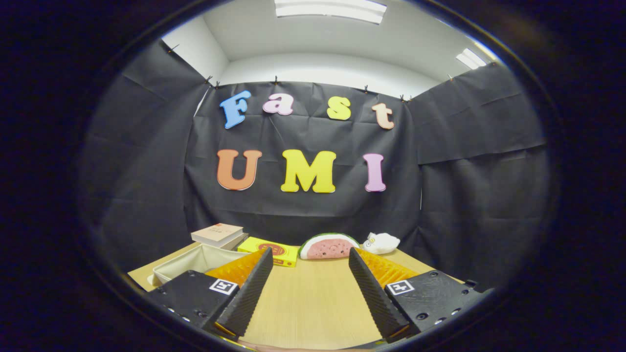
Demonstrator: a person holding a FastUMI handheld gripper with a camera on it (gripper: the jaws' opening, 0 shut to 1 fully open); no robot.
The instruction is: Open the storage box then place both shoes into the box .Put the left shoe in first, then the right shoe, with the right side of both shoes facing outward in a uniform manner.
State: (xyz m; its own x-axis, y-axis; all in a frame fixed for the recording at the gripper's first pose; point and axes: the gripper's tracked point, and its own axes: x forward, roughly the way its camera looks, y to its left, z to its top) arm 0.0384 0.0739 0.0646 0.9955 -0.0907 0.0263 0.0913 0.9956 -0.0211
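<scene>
The gripper hangs level above a wooden table, its two ribbed fingers spread wide apart with nothing between them — bare tabletop shows in the gap. Each finger carries a small square marker near its base.

Just past the left finger sits an open, pale fabric box, its inside light and seemingly empty from this angle; the finger hides its near corner. Beyond the box, near the table's far edge, two books lie stacked. Next to them, just beyond the left fingertip, lies a flat yellow carton with a red round mark on top.

Ahead, between the fingertips and slightly toward the right one, stands a watermelon-slice toy — green rind, pink flesh. Just beside it, beyond the right finger, rests a small white soft thing, too small to make out.

Black cloth walls close in the table on three sides.
</scene>
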